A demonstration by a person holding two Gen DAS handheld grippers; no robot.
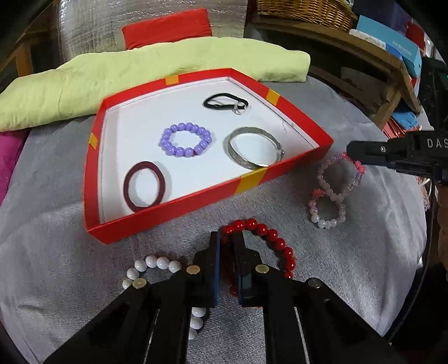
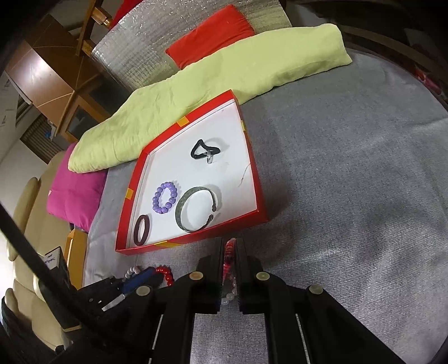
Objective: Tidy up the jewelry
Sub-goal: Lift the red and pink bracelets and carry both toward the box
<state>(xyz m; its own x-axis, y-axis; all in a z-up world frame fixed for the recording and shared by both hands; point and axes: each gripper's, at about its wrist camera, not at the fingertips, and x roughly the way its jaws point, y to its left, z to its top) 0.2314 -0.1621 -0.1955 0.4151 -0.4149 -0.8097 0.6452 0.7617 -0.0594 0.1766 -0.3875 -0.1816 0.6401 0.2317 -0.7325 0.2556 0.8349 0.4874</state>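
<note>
— jewelry first. where does it all sit?

— four pieces lie inside the red tray [image 1: 260, 175] on its white floor: a dark maroon hair band [image 1: 147, 186] at the near left corner, a purple bead bracelet [image 1: 185, 139] in the middle, a silver bangle [image 1: 253, 151] just right of it by the near wall, and a black hair tie [image 1: 225, 103] with a small metal bit toward the far side. the tray sits on a grey cloth [image 1: 84, 252].

— and outside the tray?

— a red bead bracelet [image 1: 268, 238] lies on the cloth just in front of the tray's near wall, a white bead bracelet [image 1: 156, 264] beside it to the left, partly hidden under the gripper body, and a pale pink bead bracelet [image 1: 327, 212] off to the right of the tray.

— left gripper [image 1: 226, 240]?

— jaws drawn narrow, pinching the near-left arc of the red bead bracelet between them, down at the cloth.

— right gripper [image 2: 230, 246]?

— also narrow. a pink and reddish beaded strand [image 2: 229, 257] stands edge-on in the slot between its fingers, with pale beads lower down. in the left wrist view its black tip sits on a pink twisted bracelet that overlaps the pale pink one.

— anything behind?

— a light green cushion [image 1: 140, 75] against the tray's far wall, a red cushion [image 1: 168, 26] beyond it, and a magenta cushion [image 2: 75, 187] at the left.
</note>
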